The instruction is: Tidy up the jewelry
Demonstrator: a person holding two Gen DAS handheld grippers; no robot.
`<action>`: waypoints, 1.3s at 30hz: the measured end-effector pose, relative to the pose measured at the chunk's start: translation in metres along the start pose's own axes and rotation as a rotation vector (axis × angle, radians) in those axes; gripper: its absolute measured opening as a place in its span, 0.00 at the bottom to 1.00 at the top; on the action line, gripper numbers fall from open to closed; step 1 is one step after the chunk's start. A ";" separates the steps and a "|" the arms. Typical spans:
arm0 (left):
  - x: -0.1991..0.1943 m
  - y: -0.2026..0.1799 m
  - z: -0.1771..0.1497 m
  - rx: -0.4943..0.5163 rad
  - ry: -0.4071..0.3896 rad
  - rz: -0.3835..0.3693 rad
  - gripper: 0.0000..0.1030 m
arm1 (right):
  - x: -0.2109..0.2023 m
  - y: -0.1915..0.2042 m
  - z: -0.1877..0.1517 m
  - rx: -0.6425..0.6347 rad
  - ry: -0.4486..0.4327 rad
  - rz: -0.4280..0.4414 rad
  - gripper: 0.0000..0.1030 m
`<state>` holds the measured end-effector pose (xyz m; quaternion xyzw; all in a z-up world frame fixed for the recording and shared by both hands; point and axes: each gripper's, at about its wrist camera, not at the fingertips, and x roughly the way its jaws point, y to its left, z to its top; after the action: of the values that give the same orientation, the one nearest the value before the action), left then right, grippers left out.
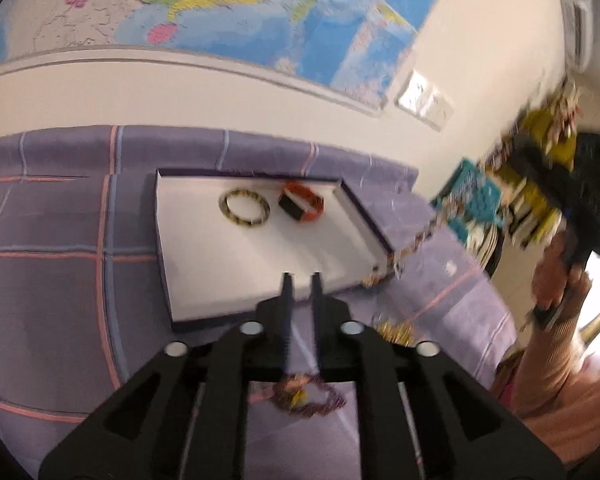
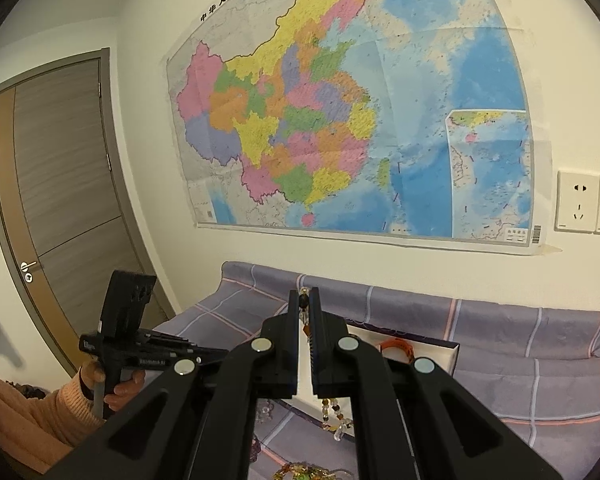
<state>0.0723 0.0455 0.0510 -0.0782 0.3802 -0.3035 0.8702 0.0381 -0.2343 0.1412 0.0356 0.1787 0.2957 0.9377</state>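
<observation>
A white-lined shallow box (image 1: pixel 204 264) lies on the purple checked cloth. In it are a yellow-black bead bracelet (image 1: pixel 245 210) and an orange bangle (image 1: pixel 302 202). My left gripper (image 1: pixel 302 280) hovers over the box's near edge, jaws nearly closed and empty. My right gripper (image 2: pixel 304 300) is raised high and shut on a long beaded necklace (image 2: pixel 332 416), which hangs from the fingers down toward the cloth. In the left wrist view the necklace (image 1: pixel 416 240) trails blurred from the right gripper (image 1: pixel 540 152) to the box's right corner.
More jewelry lies on the cloth: a purple bead strand (image 1: pixel 308 398) under my left gripper and gold pieces (image 1: pixel 396 330) to its right. A wall with a map (image 2: pixel 340 120) and sockets (image 2: pixel 580 208) stands behind. A door (image 2: pixel 60 200) is at left.
</observation>
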 end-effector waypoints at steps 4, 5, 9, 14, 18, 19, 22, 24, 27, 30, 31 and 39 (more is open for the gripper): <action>0.018 -0.007 -0.025 0.076 0.084 0.076 0.40 | 0.003 -0.002 -0.003 0.006 0.011 -0.002 0.03; 0.025 -0.008 -0.032 0.096 0.109 0.109 0.43 | 0.003 -0.002 -0.004 0.007 0.013 -0.002 0.03; 0.049 -0.003 -0.048 0.113 0.171 0.173 0.49 | 0.006 -0.001 -0.007 0.006 0.025 0.000 0.03; 0.075 0.007 -0.055 0.094 0.220 0.209 0.40 | 0.010 -0.001 -0.012 0.007 0.046 -0.007 0.03; 0.075 0.011 -0.052 0.058 0.222 0.191 0.21 | 0.012 -0.003 -0.011 0.007 0.051 -0.012 0.03; 0.074 0.010 -0.052 0.055 0.222 0.193 0.14 | 0.011 -0.003 -0.010 0.006 0.049 -0.011 0.03; 0.070 0.007 -0.050 0.054 0.210 0.190 0.10 | 0.012 -0.003 -0.008 0.005 0.041 -0.010 0.03; 0.062 0.002 -0.046 0.055 0.189 0.164 0.10 | 0.014 -0.003 -0.006 0.003 0.037 -0.010 0.03; 0.049 -0.005 -0.038 0.056 0.156 0.128 0.10 | 0.015 -0.003 -0.002 0.002 0.032 -0.010 0.03; 0.036 -0.010 -0.028 0.052 0.122 0.086 0.10 | 0.017 -0.005 0.001 0.003 0.027 -0.012 0.03; 0.033 -0.012 -0.025 0.054 0.108 0.080 0.09 | 0.018 -0.006 0.002 0.003 0.026 -0.012 0.03; 0.006 -0.021 0.016 0.067 0.006 0.034 0.01 | 0.028 -0.014 0.008 0.017 0.024 -0.015 0.03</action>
<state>0.0771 0.0233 0.0662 -0.0417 0.3739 -0.3012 0.8762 0.0701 -0.2293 0.1377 0.0384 0.1925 0.2874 0.9375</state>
